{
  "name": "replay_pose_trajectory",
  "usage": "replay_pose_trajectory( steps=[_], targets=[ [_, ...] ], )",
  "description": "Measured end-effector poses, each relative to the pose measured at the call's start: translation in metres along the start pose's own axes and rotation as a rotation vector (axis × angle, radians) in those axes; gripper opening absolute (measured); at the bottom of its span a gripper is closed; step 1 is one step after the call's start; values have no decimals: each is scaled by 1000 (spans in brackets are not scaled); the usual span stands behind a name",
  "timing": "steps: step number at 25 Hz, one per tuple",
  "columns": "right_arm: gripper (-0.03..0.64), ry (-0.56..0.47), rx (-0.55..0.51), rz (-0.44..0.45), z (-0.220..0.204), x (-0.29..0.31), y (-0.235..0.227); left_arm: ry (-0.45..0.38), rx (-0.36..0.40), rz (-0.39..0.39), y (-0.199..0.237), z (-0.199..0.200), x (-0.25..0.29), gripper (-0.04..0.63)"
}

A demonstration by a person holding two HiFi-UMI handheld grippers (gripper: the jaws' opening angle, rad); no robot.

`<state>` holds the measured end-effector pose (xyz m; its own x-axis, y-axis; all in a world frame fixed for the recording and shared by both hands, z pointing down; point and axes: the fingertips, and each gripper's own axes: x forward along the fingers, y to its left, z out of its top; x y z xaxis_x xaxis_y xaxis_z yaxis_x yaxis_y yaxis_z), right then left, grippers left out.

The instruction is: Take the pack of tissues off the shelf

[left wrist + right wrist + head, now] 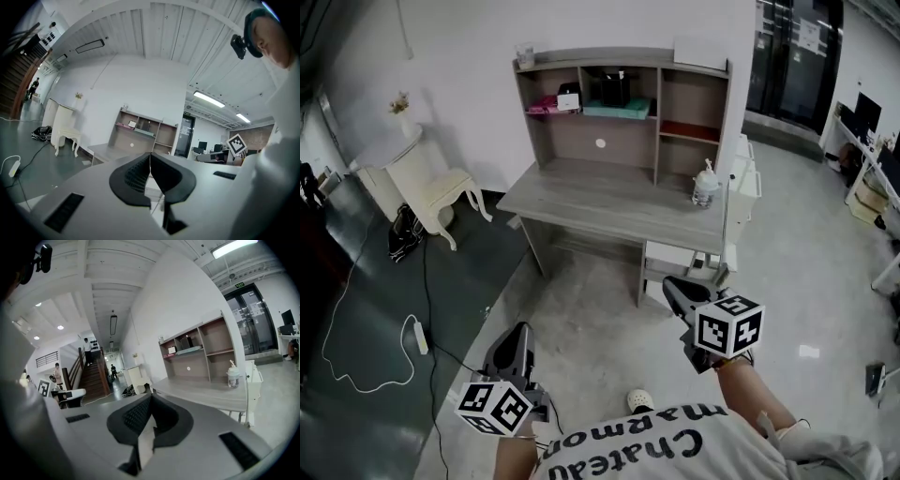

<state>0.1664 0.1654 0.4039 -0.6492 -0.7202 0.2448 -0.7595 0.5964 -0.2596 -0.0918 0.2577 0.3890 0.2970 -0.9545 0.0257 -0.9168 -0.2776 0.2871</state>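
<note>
So far nothing of the task is done. The person stands on the floor well apart from the desk (581,202), and whatever the pack of tissues is, it remains up in the shelf unit (656,117) at the back of that desk. At this range I cannot single it out. A pink flat item (540,105) and a small white box (569,98) sit in the upper left compartment, and a teal flat item (619,110) lies in the middle one; any of these may be it. By my reading, the whole job is ahead: walk up, reach in, grip, lift out.

Both arms hang low and bent in front of the body, pointing forward toward the desk. The left gripper (521,330) is held lower and nearer the body, its jaws pressed together with nothing between them. The right gripper (670,284) reaches a little further ahead, near the desk's front right corner, jaws likewise closed and empty.
</note>
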Motion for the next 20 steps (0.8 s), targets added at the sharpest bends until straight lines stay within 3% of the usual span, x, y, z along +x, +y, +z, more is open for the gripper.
replay_pose_trajectory(
  steps=[10, 20],
  targets=[
    [8, -15, -68, 135, 68, 97, -44, -47, 32, 5, 12, 28, 120, 18],
    [8, 76, -52, 171, 47, 151, -80, 7, -18, 76, 35, 3, 157, 18]
  ],
)
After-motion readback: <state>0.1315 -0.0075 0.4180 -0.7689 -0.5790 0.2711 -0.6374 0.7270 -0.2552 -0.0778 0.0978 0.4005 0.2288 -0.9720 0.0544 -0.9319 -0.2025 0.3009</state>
